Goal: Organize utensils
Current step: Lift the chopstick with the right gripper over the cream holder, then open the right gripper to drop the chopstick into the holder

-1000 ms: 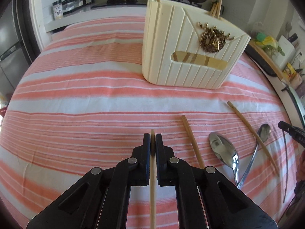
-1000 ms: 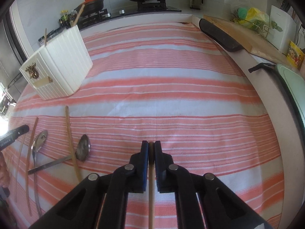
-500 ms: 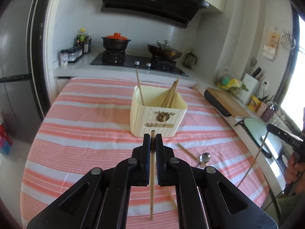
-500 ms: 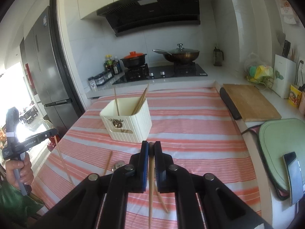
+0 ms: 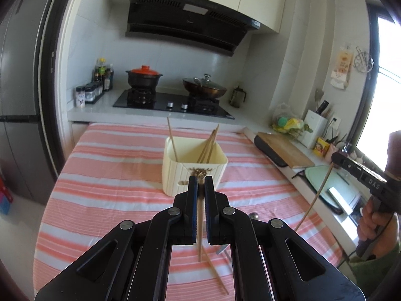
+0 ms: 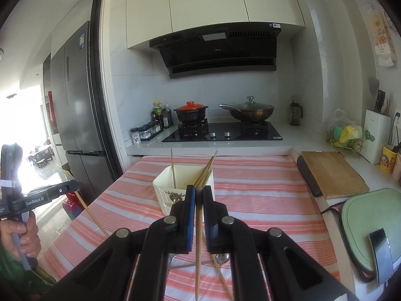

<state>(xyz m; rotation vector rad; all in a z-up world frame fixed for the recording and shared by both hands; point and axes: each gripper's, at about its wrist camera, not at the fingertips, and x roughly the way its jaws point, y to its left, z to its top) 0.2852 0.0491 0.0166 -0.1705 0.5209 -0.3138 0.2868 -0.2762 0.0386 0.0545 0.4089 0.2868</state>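
Observation:
My left gripper (image 5: 200, 181) is shut on a wooden chopstick (image 5: 199, 228) that hangs down between its fingers, raised above the striped cloth. Just beyond it stands the cream utensil holder (image 5: 175, 175) with several chopsticks upright inside. My right gripper (image 6: 199, 190) is likewise shut on a chopstick (image 6: 198, 250), in the air in front of the holder (image 6: 163, 190). Each gripper shows in the other's view: right gripper (image 5: 337, 158) with its slanting chopstick (image 5: 315, 195), left gripper (image 6: 72, 185) with its chopstick (image 6: 92, 215). A loose chopstick (image 5: 215, 273) and spoons (image 6: 223, 258) lie on the cloth below.
A hob (image 5: 173, 104) with a red-lidded pot (image 5: 144, 75) and a lidded wok (image 5: 204, 87) is behind the table. A cutting board (image 6: 330, 173) and a green mat (image 6: 368, 223) with a phone lie on the right. The fridge (image 6: 75, 125) stands left.
Both grippers have risen off the striped cloth, each lifting its chopstick, and tilted up. The holder now sits lower and farther away in both views.

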